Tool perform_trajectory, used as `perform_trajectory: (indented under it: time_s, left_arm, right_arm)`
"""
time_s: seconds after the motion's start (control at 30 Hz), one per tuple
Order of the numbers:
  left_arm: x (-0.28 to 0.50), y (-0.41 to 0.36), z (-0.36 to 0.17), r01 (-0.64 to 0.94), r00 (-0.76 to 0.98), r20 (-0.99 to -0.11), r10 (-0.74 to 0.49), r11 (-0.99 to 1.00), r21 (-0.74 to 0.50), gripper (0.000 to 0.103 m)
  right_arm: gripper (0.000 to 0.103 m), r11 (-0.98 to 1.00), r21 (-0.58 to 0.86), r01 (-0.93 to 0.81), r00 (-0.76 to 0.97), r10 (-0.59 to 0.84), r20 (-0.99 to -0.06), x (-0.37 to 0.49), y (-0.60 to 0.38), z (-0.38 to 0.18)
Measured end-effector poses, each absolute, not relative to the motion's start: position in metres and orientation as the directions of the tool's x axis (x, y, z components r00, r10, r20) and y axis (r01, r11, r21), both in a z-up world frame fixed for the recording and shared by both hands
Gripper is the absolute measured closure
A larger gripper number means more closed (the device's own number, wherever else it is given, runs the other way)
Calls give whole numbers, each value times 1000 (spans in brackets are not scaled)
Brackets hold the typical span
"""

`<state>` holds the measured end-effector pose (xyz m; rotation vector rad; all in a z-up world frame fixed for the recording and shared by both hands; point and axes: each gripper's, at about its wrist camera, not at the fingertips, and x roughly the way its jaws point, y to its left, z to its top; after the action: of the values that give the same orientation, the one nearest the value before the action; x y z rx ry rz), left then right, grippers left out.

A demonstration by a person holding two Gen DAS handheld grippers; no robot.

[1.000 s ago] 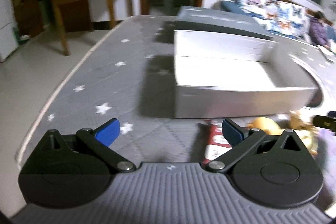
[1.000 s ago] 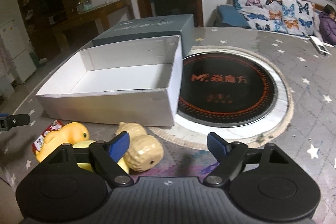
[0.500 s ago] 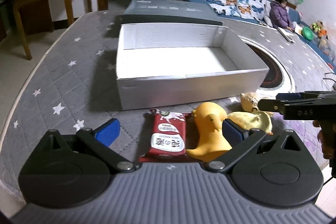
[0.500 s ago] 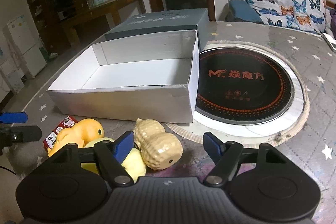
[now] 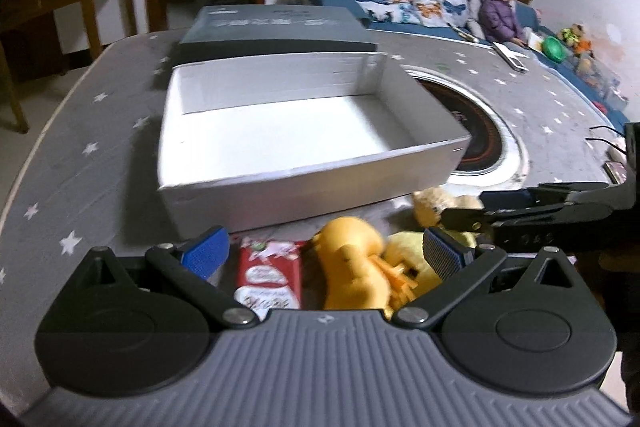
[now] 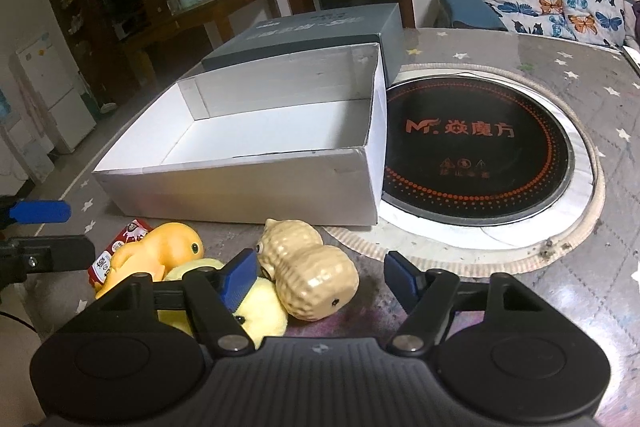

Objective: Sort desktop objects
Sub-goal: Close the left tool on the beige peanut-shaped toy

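An open white box (image 5: 304,163) (image 6: 248,187) stands on the grey star-patterned table. In front of it lie a red snack packet (image 5: 268,277) (image 6: 120,247), an orange duck toy (image 5: 352,263) (image 6: 168,247), a pale yellow plush (image 6: 256,307) (image 5: 404,247) and a tan peanut toy (image 6: 312,275) (image 5: 436,205). My left gripper (image 5: 326,251) is open above the packet and the duck. My right gripper (image 6: 324,275) has the peanut between its jaws, which are closing; a gap still shows at the right pad.
A dark grey box lid (image 5: 276,29) (image 6: 320,31) lies behind the white box. A round black induction hob (image 6: 476,151) (image 5: 480,139) is set into the table right of it. A person (image 5: 500,13) sits on a sofa at the back. The table edge runs along the left.
The left wrist view has swung right and risen, bringing the packet and duck between its open jaws. My right gripper's jaws have narrowed around the peanut toy.
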<state>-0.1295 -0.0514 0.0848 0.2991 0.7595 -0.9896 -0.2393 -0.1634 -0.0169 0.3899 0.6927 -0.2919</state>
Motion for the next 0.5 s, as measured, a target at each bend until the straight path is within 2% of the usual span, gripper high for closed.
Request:
perform_trajectory:
  time_s: [0.13,0.27,0.5]
  left_arm:
    - [-131,-73,88,868,259,-710,-655,480,-127,0]
    - [-130,-98,81,881,209,-738,-642,452,-143,0]
    - [-122,-131,61,870,91,-779,-621,430,-241,0]
  right_arm:
    - [38,885,266,381,735,-116,-668,-241,-164,-15]
    - [38,889,260,377,732,-114,-672,-242,-165,-16]
    - [38,875,298,381,746,-100,-658,-249,-167,-19]
